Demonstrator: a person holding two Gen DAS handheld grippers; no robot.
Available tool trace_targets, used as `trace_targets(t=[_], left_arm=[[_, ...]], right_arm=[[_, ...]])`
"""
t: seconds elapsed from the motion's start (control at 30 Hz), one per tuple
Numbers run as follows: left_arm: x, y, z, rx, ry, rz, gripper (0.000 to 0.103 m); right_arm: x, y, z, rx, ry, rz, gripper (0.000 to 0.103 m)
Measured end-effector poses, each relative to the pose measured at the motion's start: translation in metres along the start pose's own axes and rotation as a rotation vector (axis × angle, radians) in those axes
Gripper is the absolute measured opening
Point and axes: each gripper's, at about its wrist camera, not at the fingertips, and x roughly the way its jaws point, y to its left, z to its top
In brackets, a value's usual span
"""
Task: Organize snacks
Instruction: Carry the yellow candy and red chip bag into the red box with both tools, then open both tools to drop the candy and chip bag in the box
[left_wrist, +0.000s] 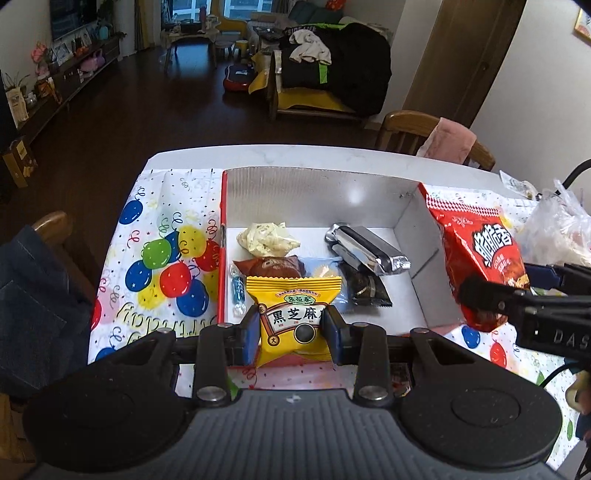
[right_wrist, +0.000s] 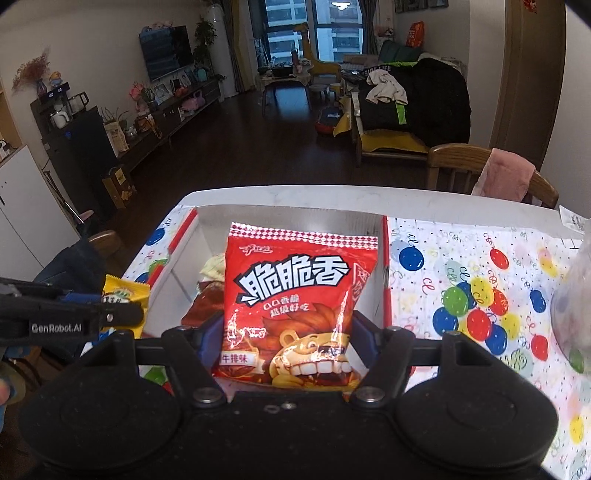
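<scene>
Your left gripper (left_wrist: 291, 332) clamps one yellow foil sesame snack packet (left_wrist: 294, 314) at the near edge of the open white cardboard box (left_wrist: 317, 195), which holds six wrapped snacks. Your right gripper (right_wrist: 288, 339) grips one red crisp bag (right_wrist: 295, 306) above that box on the tabletop (right_wrist: 369, 199).

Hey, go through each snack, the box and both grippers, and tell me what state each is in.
Left gripper: shut on yellow packet.
Right gripper: shut on red bag.
Box: open, holding several snacks.
Silver packet: lying in box.
</scene>
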Motion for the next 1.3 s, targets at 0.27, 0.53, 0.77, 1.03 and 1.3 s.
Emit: trace_targets(t=[0.27, 0.53, 0.77, 1.03, 1.3], left_arm=[[0.029, -0.006, 0.03, 0.009, 0.035, 0.042, 0.035], [0.068, -0.009, 0.057, 0.021, 0.102, 0.076, 0.035], [0.104, 0.001, 0.069, -0.028, 0.19, 0.089, 0.035], [0.127, -0.002, 0.077, -0.012, 0.23, 0.092, 0.036], [0.146, -0.01, 0.079, 0.026, 0.273, 0.113, 0.036]], right_arm=[[0.036, -0.016, 0.026, -0.003, 0.049, 0.02, 0.069], [0.078, -0.017, 0.045, -0.039, 0.125, 0.02, 0.069], [0.114, -0.018, 0.054, -0.053, 0.205, 0.016, 0.069], [0.147, -0.015, 0.056, -0.05, 0.276, 0.021, 0.069], [0.164, -0.011, 0.058, -0.099, 0.309, 0.011, 0.069]])
